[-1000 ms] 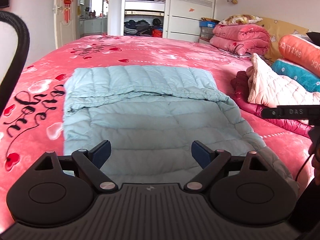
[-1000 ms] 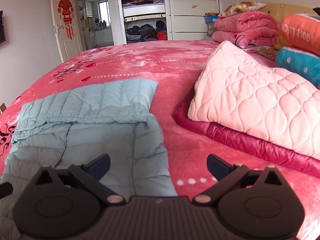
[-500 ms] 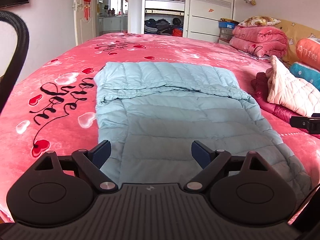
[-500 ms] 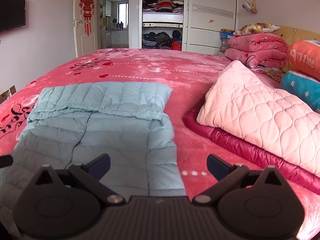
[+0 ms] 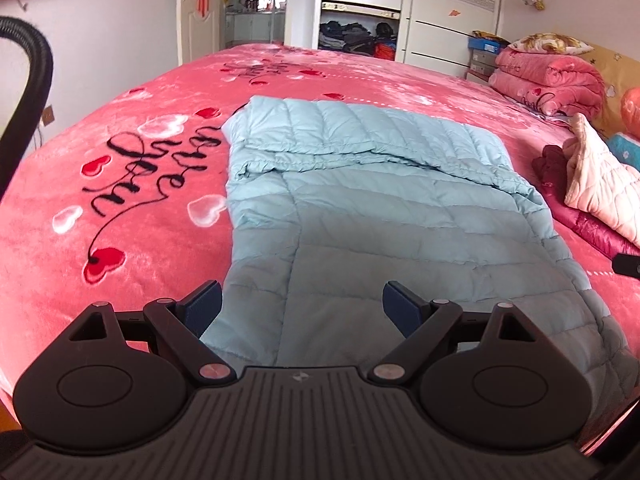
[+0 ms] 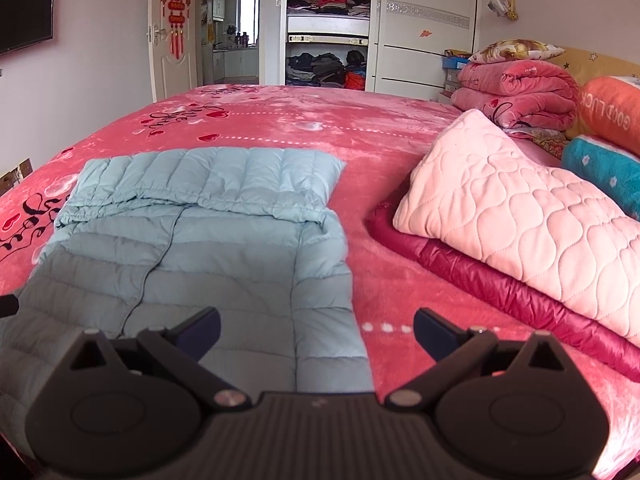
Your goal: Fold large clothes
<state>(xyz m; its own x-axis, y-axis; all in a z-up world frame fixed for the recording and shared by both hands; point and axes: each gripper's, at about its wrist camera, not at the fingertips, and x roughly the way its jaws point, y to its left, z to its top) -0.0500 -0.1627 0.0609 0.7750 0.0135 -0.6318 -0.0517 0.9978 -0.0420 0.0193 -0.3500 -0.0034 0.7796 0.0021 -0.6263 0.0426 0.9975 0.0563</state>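
Note:
A light blue quilted down jacket [image 5: 380,216] lies flat on the red heart-print bed [image 5: 120,184], its far part folded over towards me. It also shows in the right wrist view [image 6: 208,240]. My left gripper [image 5: 302,310] is open and empty, held above the jacket's near left edge. My right gripper [image 6: 316,330] is open and empty, above the jacket's near right edge, its right finger over the red bedspread [image 6: 384,152].
A pink quilted garment [image 6: 520,216] lies on a dark red one [image 6: 500,280] to the right. Rolled red blankets [image 6: 516,96] and pillows [image 6: 608,116] sit at the headboard. An open wardrobe [image 6: 328,32] and door stand behind the bed.
Both grippers have drawn back and risen, so more of the jacket and bed shows. Both stay open. The jacket has not moved.

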